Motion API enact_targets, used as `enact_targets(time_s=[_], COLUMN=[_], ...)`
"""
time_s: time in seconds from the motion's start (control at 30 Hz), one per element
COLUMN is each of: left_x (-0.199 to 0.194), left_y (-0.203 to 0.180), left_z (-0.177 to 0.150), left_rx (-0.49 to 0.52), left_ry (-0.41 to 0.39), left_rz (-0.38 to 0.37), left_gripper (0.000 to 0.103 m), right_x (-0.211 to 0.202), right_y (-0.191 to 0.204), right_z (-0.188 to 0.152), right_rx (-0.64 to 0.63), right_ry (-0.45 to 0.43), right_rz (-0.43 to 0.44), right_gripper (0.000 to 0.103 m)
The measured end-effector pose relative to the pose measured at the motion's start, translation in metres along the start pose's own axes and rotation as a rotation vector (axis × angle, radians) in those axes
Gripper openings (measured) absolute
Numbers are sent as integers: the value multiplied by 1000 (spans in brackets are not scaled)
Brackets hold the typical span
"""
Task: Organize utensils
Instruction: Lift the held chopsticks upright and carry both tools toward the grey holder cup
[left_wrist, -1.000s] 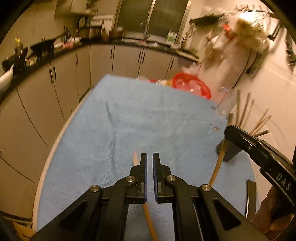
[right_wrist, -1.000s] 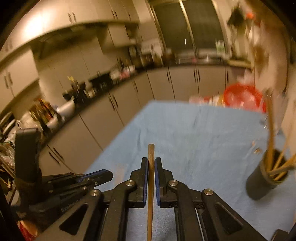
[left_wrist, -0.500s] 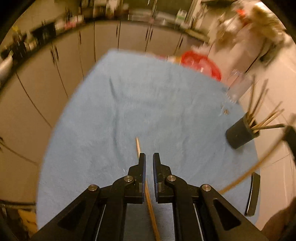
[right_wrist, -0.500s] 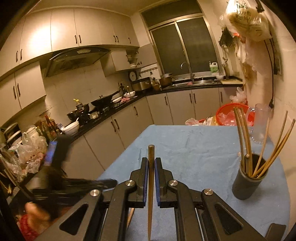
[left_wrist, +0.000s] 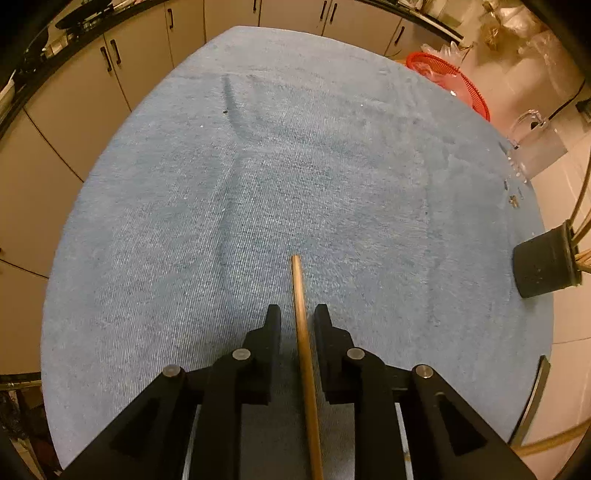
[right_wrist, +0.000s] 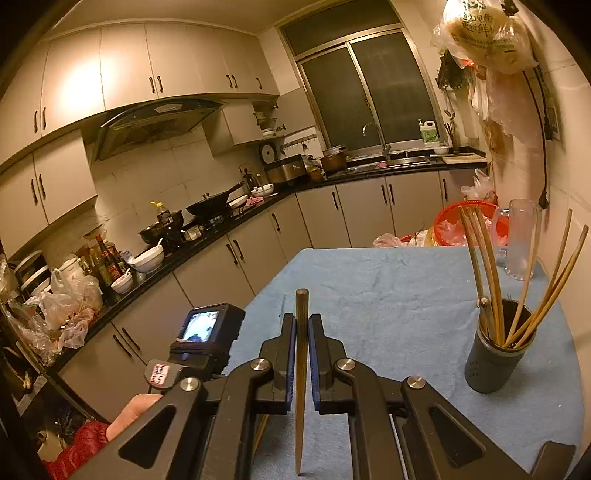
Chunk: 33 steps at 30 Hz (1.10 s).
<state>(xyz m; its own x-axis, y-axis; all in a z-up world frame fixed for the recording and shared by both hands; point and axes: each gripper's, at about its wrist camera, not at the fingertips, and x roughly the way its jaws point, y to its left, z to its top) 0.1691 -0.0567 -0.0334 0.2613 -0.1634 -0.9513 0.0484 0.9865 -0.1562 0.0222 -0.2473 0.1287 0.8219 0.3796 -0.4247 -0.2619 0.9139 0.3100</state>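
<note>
Since a second ago the left gripper (left_wrist: 297, 317) has tipped down toward the blue terry cloth (left_wrist: 258, 192) and spread its fingers, which now stand apart on either side of a thin wooden chopstick (left_wrist: 301, 325) lying on the cloth, without touching it. On the right wrist view, the right gripper (right_wrist: 302, 328) stays clamped on another slim wooden chopstick (right_wrist: 301, 369), held upright above the cloth-covered table, with the dark cylindrical holder (right_wrist: 495, 362) full of chopsticks standing well to its right.

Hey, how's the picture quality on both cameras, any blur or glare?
Left wrist view: sharp, warm orange cast, blue towel-covered table bulged round by the fisheye. Right wrist view: also sharp; bright glare on the white upper cabinet doors; thin wooden chopsticks in the dark cylindrical holder are crisp.
</note>
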Motion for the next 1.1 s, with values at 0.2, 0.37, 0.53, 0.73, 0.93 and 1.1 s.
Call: enact_targets(time_s=[0.2,0.37,0.53,0.73,0.93,1.1], left_x=[12,-6,-70,-126,-156,-176], left_y=[-12,-10,-11,-13,-15,-23], left_z=[8,-7,-27,-49,-63,-63], left_rx=[33,33,65,93,121,140], left_ry=[-36,-94,-251,-371,-423,-443], left_rz=[76,-11,-85,-134,-158,-166], left_gripper=[6,5,5,5,6,6], right_x=[3,1,-6,-20,-31,-41], right_y=[-2,-1,1,1,-1,-4], right_z=[1,1,1,-2,-3,-1], right_rx=[7,1,3,9,14,20], right_ry=[6,2,-16,-46,-60,-75], right_rz=[3,-5,-15,-21,-28,-39], right_gripper=[7,7,7,7,7,7])
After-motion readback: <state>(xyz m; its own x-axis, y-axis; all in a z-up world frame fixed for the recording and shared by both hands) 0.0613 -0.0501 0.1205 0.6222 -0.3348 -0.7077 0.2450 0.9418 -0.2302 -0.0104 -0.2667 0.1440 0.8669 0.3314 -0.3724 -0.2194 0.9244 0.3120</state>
